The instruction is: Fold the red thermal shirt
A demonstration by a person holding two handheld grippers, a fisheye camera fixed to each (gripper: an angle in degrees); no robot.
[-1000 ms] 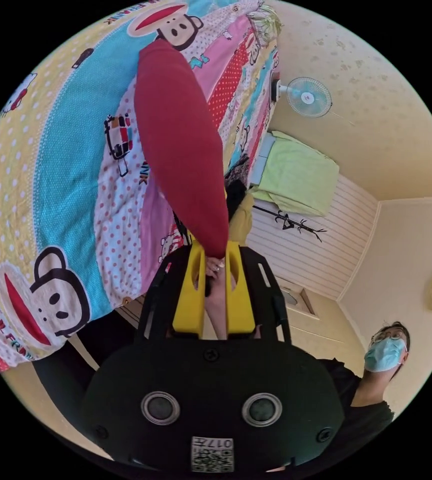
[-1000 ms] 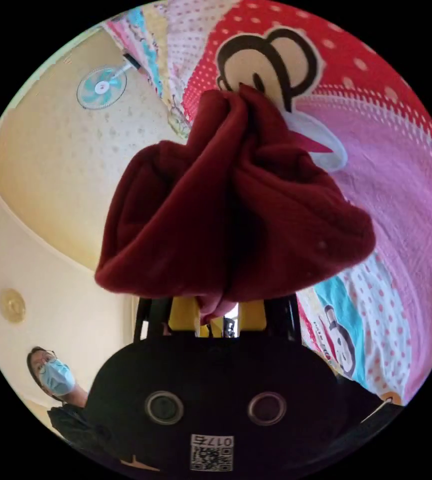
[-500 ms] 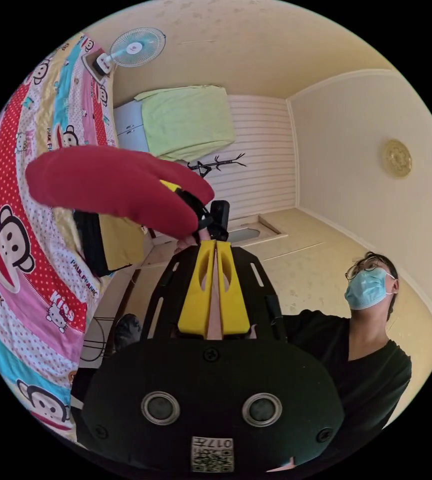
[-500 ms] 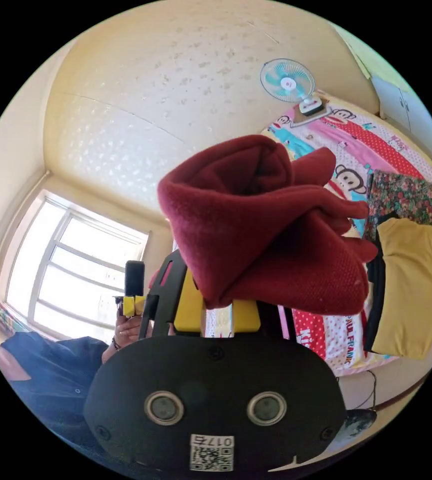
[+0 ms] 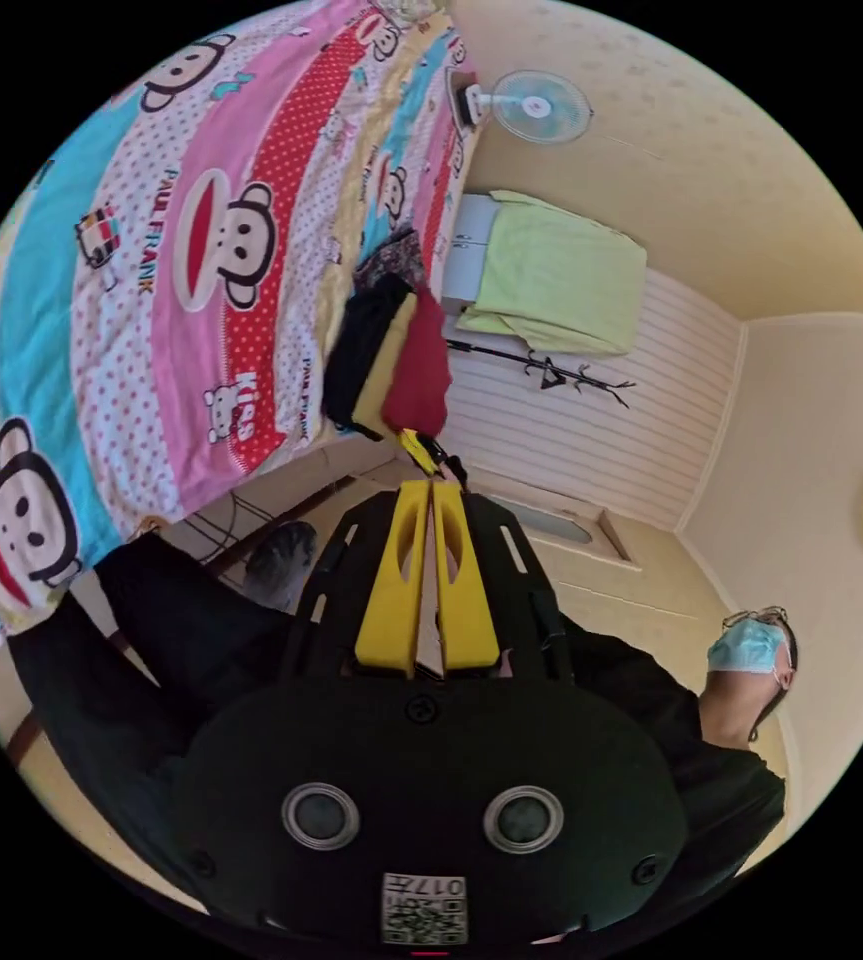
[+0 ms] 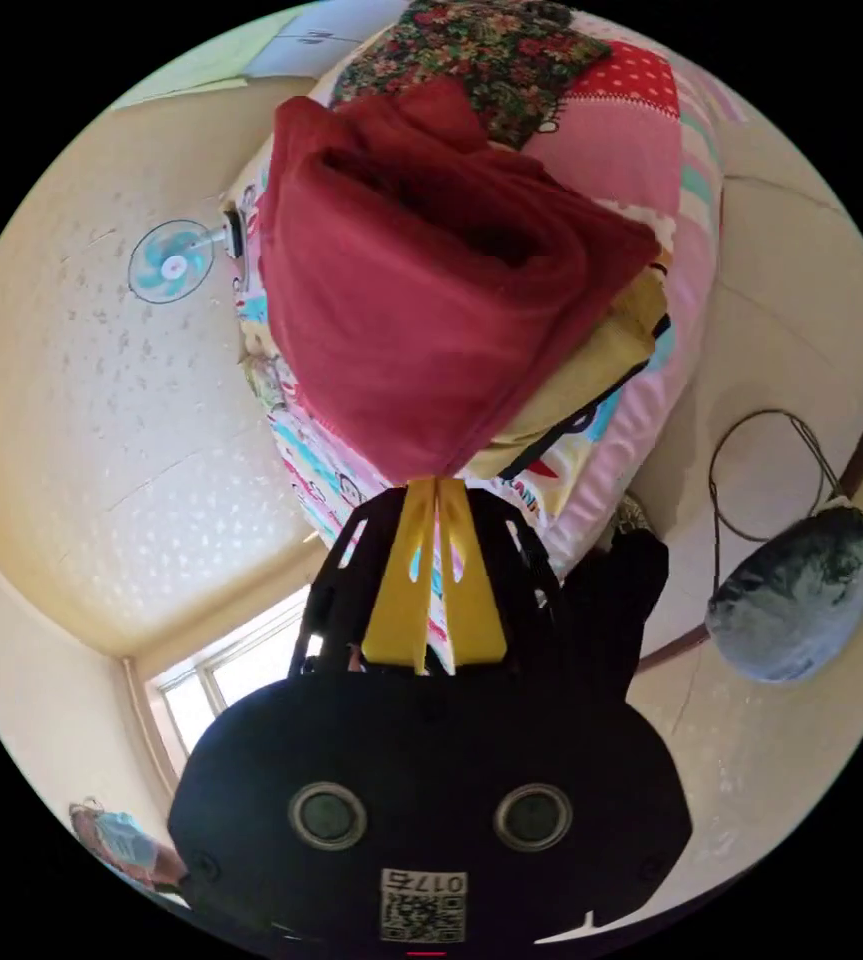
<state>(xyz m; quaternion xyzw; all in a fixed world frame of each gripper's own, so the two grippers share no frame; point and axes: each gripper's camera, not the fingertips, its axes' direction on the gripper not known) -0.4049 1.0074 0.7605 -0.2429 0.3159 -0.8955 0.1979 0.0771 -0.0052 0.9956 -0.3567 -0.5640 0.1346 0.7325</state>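
Note:
The red thermal shirt (image 6: 421, 300) lies folded on top of a stack of a yellow garment (image 6: 576, 375) and a black one, at the edge of the cartoon-print bed (image 5: 131, 330). My right gripper (image 6: 436, 486) has its jaws closed on the shirt's near corner, which is drawn to a point at the tips. In the left gripper view the shirt (image 5: 419, 365) sits farther off on the same stack, with the right gripper's yellow tip (image 5: 419, 447) just below it. My left gripper (image 5: 429, 488) is shut with nothing between its jaws, held back from the bed.
A floral cloth (image 6: 491, 55) lies beyond the stack. A fan (image 5: 539, 105) and a green-covered cabinet (image 5: 561, 275) stand past the bed. A dark round object with a wire loop (image 6: 791, 595) rests on the floor. A masked person (image 5: 751, 650) stands behind the grippers.
The red shirt went from hanging in the air between both grippers to resting on the clothes stack. My left gripper let go of it and pulled back; the right one followed it down.

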